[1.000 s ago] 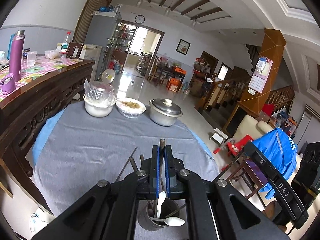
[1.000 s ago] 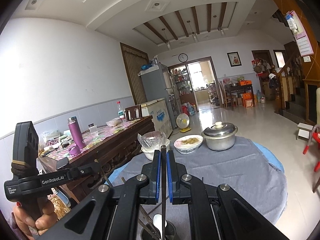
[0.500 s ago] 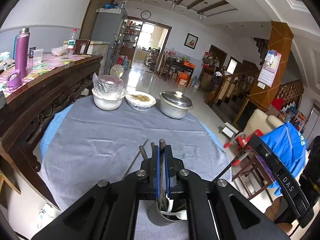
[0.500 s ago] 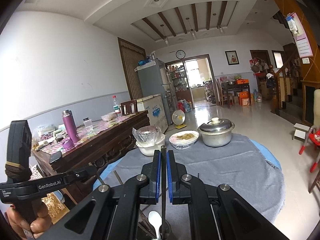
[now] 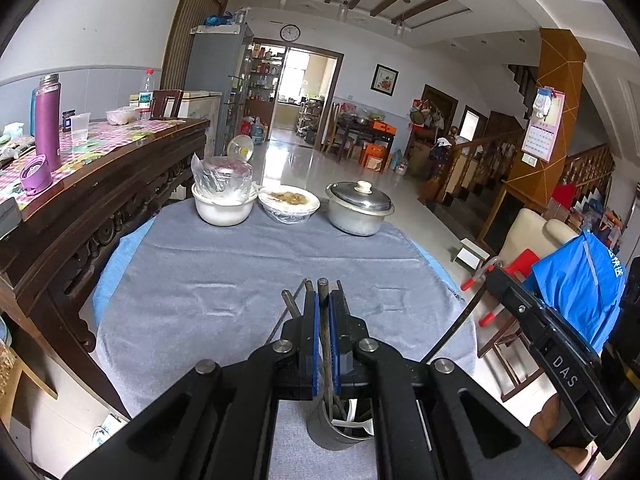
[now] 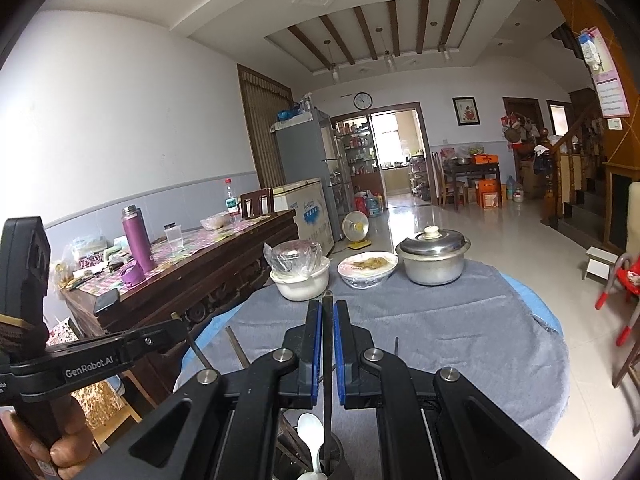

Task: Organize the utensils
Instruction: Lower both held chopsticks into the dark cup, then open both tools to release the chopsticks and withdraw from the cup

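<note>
Tongs on both sides are pinching chopsticks. The left tongs (image 5: 323,300) grip a dark chopstick (image 5: 325,332) between their blue pads, its top poking just past the tips and its lower end running down into a metal utensil cup (image 5: 340,436) directly beneath them. More chopsticks (image 5: 289,304) lean just left of the tips, and a white spoon (image 5: 356,424) lies in the cup. The right tongs (image 6: 327,308) likewise clamp a dark chopstick (image 6: 327,360) that drops into the same cup (image 6: 336,460), beside a white spoon (image 6: 311,432). Beyond the tips stretches the grey-clothed worktop (image 5: 240,280); at its far edge stand a white bowl (image 5: 224,210), a covered dish (image 5: 289,204) and a lidded pot (image 5: 359,210).
</note>
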The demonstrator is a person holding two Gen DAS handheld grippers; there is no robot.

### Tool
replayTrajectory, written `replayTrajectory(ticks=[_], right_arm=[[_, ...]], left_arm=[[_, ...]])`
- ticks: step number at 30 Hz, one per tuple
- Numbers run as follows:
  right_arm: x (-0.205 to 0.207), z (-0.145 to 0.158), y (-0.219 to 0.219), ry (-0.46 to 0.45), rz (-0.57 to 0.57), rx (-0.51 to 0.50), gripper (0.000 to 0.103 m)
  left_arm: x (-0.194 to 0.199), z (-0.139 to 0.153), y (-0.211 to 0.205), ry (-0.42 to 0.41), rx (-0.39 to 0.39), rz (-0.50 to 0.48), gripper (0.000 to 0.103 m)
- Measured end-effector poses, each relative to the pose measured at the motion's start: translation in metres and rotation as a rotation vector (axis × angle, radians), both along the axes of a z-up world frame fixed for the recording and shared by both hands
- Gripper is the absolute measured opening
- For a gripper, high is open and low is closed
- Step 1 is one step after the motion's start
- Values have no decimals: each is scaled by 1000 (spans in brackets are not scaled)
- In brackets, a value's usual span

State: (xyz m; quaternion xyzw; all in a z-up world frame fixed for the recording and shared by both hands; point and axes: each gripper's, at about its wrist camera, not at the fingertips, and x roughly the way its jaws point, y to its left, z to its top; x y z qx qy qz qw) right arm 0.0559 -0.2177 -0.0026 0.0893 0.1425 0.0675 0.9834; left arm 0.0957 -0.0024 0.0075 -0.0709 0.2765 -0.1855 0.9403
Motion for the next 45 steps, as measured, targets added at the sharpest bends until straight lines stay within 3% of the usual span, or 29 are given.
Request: replayTrajectory(ticks=[16, 19, 21, 22, 29, 34, 45], right_arm=[[9, -12, 5, 52, 33, 12, 8], [11, -14, 0, 66, 46, 46, 9], [12, -14, -4, 71, 50, 72, 19], [12, -14, -6, 71, 51, 88, 21], [9, -20, -27, 64, 8, 160, 22], [9, -36, -48, 106, -23, 242, 22], [10, -65, -68, 192, -59, 307, 22]], left_arm=[[0, -4, -5, 11, 42, -7, 5], [-2, -3, -7, 0, 67, -1, 21], [-4, -3, -8, -10, 78, 7, 48], [-5, -3, -7, -19, 80, 10, 51], [-9, -7, 9, -33, 90, 46, 60], [-14, -17, 18, -16, 102, 76, 61], [-32, -39, 39, 24, 147, 135, 65]])
